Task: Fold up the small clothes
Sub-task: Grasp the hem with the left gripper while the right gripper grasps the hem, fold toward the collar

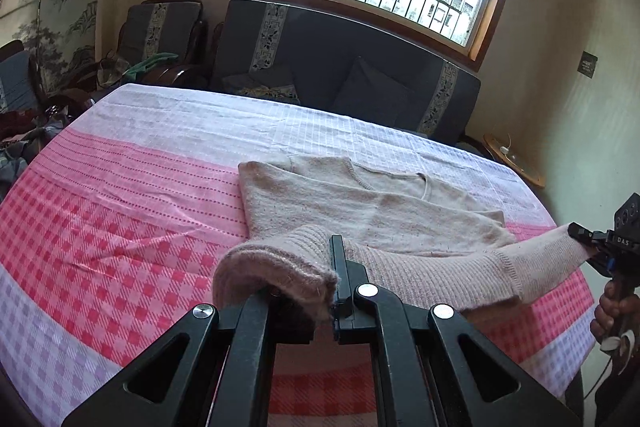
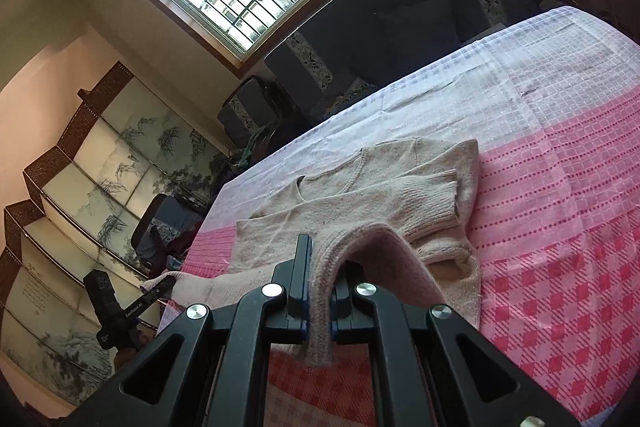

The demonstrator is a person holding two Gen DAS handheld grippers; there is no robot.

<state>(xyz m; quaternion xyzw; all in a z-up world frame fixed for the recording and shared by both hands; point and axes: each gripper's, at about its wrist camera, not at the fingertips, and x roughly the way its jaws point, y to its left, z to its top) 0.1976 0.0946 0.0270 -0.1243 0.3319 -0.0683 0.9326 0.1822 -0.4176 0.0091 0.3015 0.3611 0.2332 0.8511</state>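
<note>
We have the sweater (image 1: 360, 211) on the checked cloth (image 1: 120, 227), body flat, V-neck end toward the sofa (image 1: 340, 67) and window, hem end toward us. Sleeves look already folded in across the chest; one cuff lies over the body in the right wrist view.

Left gripper (image 1: 338, 291) is clamped tight on the ribbed hem at its corner, knit bunched over the left jaw. Right gripper (image 2: 320, 303) is pinched shut on the hem's other corner, the rib hanging down through the closed jaws. In the left view the right gripper is off at the frame's right edge with the hem stretched between the two, lifted clear of the cloth.

Key relation: the hem edge runs across between our grippers, the sweater's long axis runs straight away from both toward the neck. Both hands sit about level with each other at the near end, neither nearer the neck. Both point forward and down along that axis.

Our read: next is carrying the hem forward over the body toward the neck. Keep both corners level or the fold skews.
</note>
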